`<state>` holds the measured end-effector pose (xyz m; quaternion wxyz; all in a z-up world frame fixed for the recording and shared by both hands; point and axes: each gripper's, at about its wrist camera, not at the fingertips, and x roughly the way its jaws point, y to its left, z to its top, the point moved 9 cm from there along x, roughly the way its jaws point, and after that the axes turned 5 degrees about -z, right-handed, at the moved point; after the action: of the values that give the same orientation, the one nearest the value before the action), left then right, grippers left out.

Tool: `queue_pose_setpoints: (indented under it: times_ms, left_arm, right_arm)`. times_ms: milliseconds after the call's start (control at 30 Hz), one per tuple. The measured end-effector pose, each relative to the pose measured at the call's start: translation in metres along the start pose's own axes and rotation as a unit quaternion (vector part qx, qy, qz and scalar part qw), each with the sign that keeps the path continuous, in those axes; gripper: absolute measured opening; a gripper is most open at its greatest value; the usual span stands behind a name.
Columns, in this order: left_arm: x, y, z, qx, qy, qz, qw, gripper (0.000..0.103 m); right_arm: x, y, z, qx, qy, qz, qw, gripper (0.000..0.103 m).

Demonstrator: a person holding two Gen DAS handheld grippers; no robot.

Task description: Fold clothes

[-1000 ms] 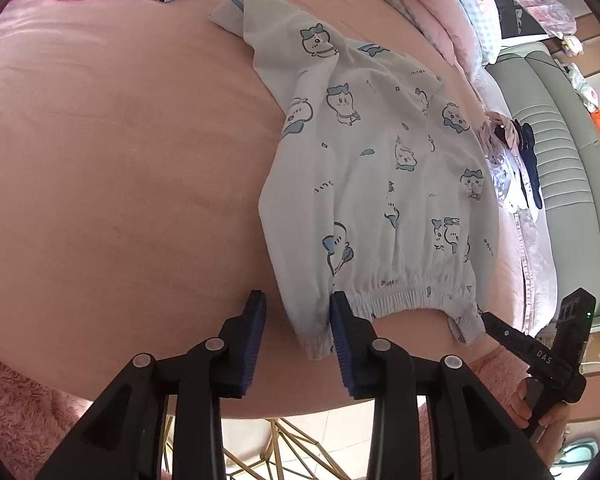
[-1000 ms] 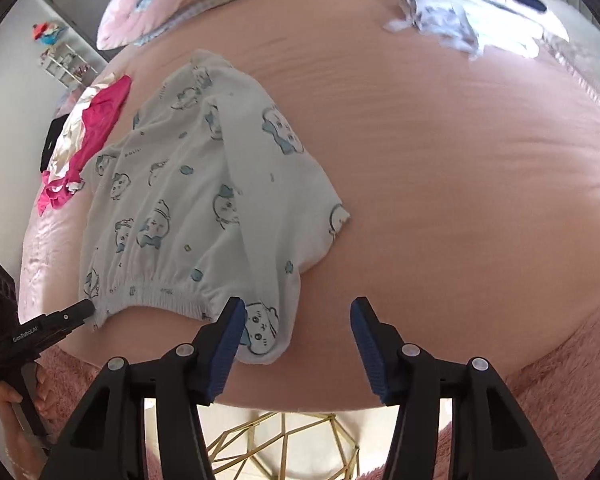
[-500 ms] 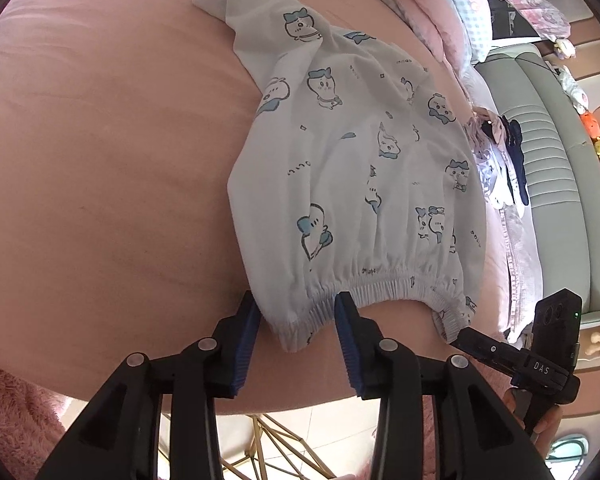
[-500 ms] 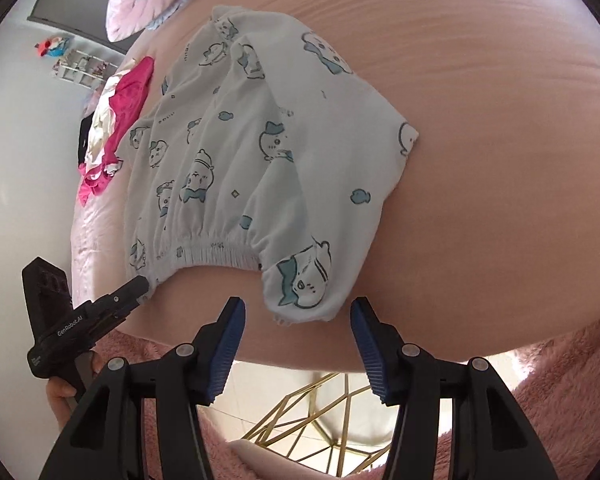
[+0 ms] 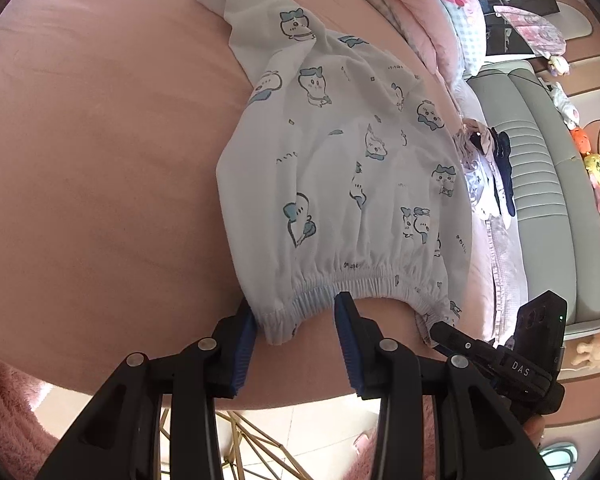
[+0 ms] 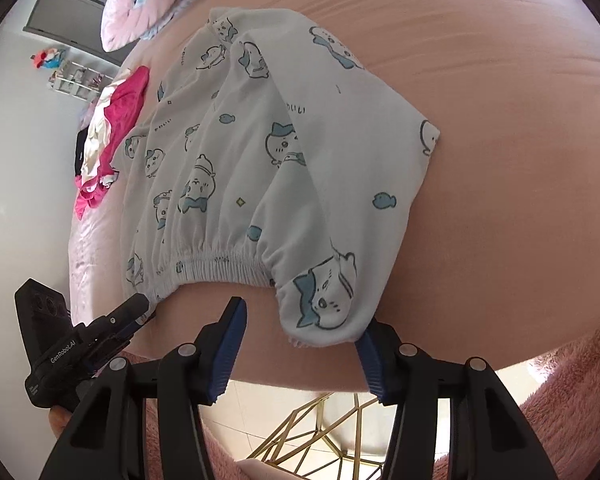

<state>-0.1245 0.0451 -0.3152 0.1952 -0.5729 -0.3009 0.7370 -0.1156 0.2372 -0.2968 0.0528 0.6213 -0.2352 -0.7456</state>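
Fingers of the left gripper (image 5: 296, 340) stand spread, one blue pad either side of the near left corner of the elastic waistband; no pinch is visible. The right gripper (image 6: 300, 344) is likewise spread, its jaws straddling the near right corner of the same garment without pressing on it.

Item under task: white cotton shorts printed with blue cartoon animals (image 5: 340, 184), lying flat on the pink bedspread (image 5: 100, 160). The waistband sits at the near edge of the bed, directly ahead of both sets of fingers; the long axis runs from the waistband away toward the pillows. Each hand is nearest its own corner, and neither has the advantage.

Judgement: grasp stage, fold not yet begun. The coming move appears to call for both jaws to close on the waistband corners, then carry that edge away along the long axis.

Other items: a crumpled magenta garment (image 6: 112, 128) lies well apart at the far left. No containers are in view.

Risk: thin fabric may slip from a shallow bite.
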Motion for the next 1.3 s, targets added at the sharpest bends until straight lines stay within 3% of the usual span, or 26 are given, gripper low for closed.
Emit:
queue_pose_setpoints:
  times_ms: [100, 167, 200, 233, 267, 300, 400, 567, 633, 667, 800, 933, 1100, 1200, 1300]
  left_arm:
    - [0.001, 0.0, 0.004, -0.014, -0.011, -0.013, 0.9998, 0.035]
    - [0.003, 0.001, 0.008, -0.019, -0.017, -0.013, 0.9996, 0.035]
    - [0.005, 0.001, 0.009, -0.018, -0.02, -0.01, 0.9996, 0.034]
    - [0.005, 0.0, 0.009, -0.008, -0.02, 0.007, 0.9997, 0.017]
    - [0.006, 0.0, 0.008, 0.004, -0.018, 0.03, 0.9994, 0.011]
    - [0.006, -0.002, 0.006, 0.01, -0.019, 0.034, 0.9992, 0.011]
    - [0.005, -0.002, 0.003, 0.009, -0.027, 0.03, 0.9991, 0.011]
    - [0.006, 0.003, 0.004, -0.005, -0.019, 0.008, 0.9998, 0.012]
    - [-0.005, -0.003, 0.005, 0.011, -0.029, 0.015, 0.9994, 0.009]
    - [-0.013, -0.008, 0.007, 0.017, -0.038, 0.011, 0.999, 0.008]
    - [-0.051, -0.04, 0.015, 0.052, -0.077, -0.016, 0.9956, 0.008]
    - [-0.096, -0.088, 0.017, 0.117, -0.112, -0.041, 0.9859, 0.008]
    - [-0.134, -0.131, 0.022, 0.148, -0.134, -0.087, 0.976, 0.008]
    - [-0.122, -0.127, 0.034, 0.148, -0.12, -0.061, 0.9798, 0.008]
    - [-0.086, -0.104, 0.057, 0.123, -0.085, -0.036, 0.9881, 0.008]
  right_arm:
    - [0.001, -0.001, 0.005, 0.018, -0.019, 0.008, 1.0, 0.052]
    - [-0.002, -0.003, 0.012, 0.03, -0.044, 0.008, 0.999, 0.041]
    - [-0.003, -0.005, 0.016, 0.031, -0.055, 0.002, 0.998, 0.031]
    - [-0.001, -0.004, 0.017, 0.029, -0.053, -0.003, 0.998, 0.022]
    - [0.001, -0.003, 0.017, 0.028, -0.049, -0.008, 0.998, 0.017]
    - [0.004, -0.001, 0.017, 0.026, -0.044, -0.013, 0.999, 0.013]
    - [0.001, 0.001, 0.014, 0.016, -0.057, -0.033, 0.998, 0.014]
    - [0.011, -0.004, 0.015, 0.047, -0.054, -0.006, 0.997, 0.02]
    - [0.003, 0.001, 0.016, 0.032, -0.059, 0.008, 0.998, 0.01]
    - [-0.005, 0.003, 0.018, 0.027, -0.066, 0.012, 0.997, 0.009]
    - [-0.057, 0.007, 0.031, 0.011, -0.118, 0.029, 0.992, 0.008]
    - [-0.12, 0.027, 0.04, -0.036, -0.176, 0.036, 0.983, 0.008]
    - [-0.186, 0.055, 0.04, -0.084, -0.228, 0.057, 0.968, 0.008]
    - [-0.18, 0.063, 0.05, -0.092, -0.223, 0.043, 0.97, 0.008]
    - [-0.136, 0.049, 0.067, -0.073, -0.176, 0.015, 0.982, 0.008]
